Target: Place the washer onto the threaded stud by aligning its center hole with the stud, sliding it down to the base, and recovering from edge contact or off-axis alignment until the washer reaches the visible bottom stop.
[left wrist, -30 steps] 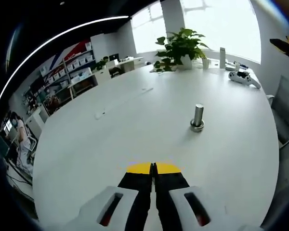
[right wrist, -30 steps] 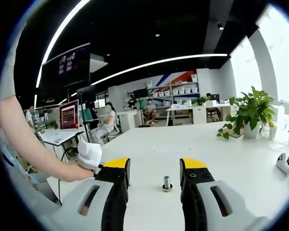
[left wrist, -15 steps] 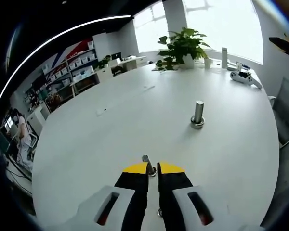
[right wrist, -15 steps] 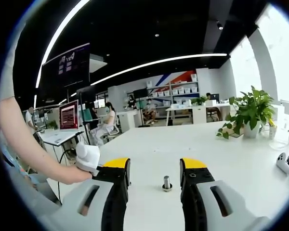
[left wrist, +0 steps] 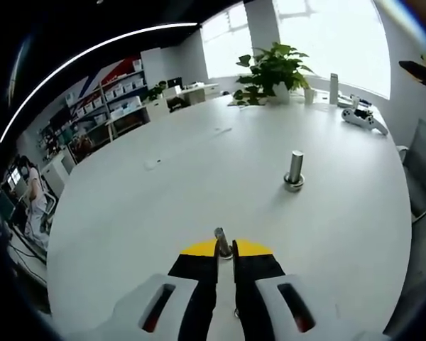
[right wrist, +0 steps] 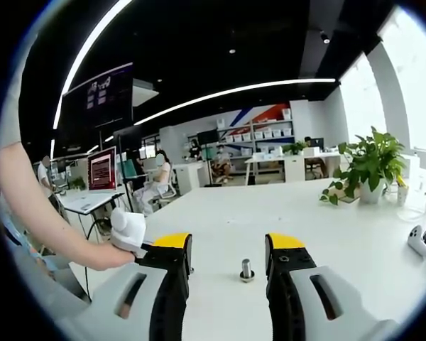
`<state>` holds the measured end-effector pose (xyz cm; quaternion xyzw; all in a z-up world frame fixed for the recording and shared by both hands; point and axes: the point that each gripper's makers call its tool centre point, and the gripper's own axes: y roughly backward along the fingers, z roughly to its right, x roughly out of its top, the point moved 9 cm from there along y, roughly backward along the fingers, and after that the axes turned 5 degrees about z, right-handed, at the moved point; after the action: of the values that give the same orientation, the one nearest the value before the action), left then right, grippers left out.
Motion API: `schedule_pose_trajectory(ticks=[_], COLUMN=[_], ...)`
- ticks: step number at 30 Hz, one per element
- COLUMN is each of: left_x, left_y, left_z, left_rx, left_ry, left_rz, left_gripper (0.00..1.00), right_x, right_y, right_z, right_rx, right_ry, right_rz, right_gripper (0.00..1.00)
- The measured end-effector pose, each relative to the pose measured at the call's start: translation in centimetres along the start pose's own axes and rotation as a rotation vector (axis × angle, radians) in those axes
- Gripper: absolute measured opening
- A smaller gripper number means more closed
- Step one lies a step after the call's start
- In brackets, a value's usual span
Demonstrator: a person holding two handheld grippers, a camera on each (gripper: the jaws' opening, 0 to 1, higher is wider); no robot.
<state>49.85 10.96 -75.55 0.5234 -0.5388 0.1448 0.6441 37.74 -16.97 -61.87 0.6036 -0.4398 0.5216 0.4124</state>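
Pulled back off a small stud (left wrist: 221, 243), now showing just past the left gripper (left wrist: 225, 250), jaws nearly pressed together, nothing seen pinched; washer can't be made out; right gripper (right wrist: 228, 250) spread wide, framing a stud (right wrist: 247, 270) on the table (left wrist: 163, 206), likely idle

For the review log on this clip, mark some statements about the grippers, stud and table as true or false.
1. The right gripper is open. True.
2. A threaded stud stands upright on the white table. True.
3. The stud has tipped over on its side. False: it stands upright on its base.
4. The left gripper is wide open. False: its jaws are nearly together around a small metal piece.
5. A potted plant sits at the table's far end. True.
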Motion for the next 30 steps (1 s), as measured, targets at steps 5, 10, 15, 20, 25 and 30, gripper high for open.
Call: schedule_pose_trajectory(ticks=[5,10,15,20,25,30], left_x=[-0.3,-0.6,-0.9,-1.5,-1.7,-2.2], left_y=[0.4,1.0,1.8,2.5,3.2,4.2], left_z=[-0.1,-0.1,0.1,0.1,0.3,0.1], left_rx=[0.007,0.013,0.02,0.038,0.037,0.042], left_ry=[0.005,0.023,0.036,0.058,0.074,0.097], left_rz=[-0.002,0.003,0.012,0.02,0.026,0.029], left_gripper=[0.06,0.07,0.09,0.11,0.12,0.12], right_x=[0.0,0.0,0.0,-0.1,-0.3,-0.5], right_y=[0.0,0.0,0.0,0.0,-0.1,-0.1], right_z=[0.0,-0.1,0.0,-0.1,-0.1,-0.1], right_rx=[0.001,0.001,-0.001,-0.001,-0.005,-0.011], right_ry=[0.003,0.003,0.003,0.005,0.01,0.009], right_rz=[-0.003,-0.005,-0.007,-0.012,-0.023,-0.036], right_gripper=[0.43,0.43,0.43,0.43,0.43,0.44])
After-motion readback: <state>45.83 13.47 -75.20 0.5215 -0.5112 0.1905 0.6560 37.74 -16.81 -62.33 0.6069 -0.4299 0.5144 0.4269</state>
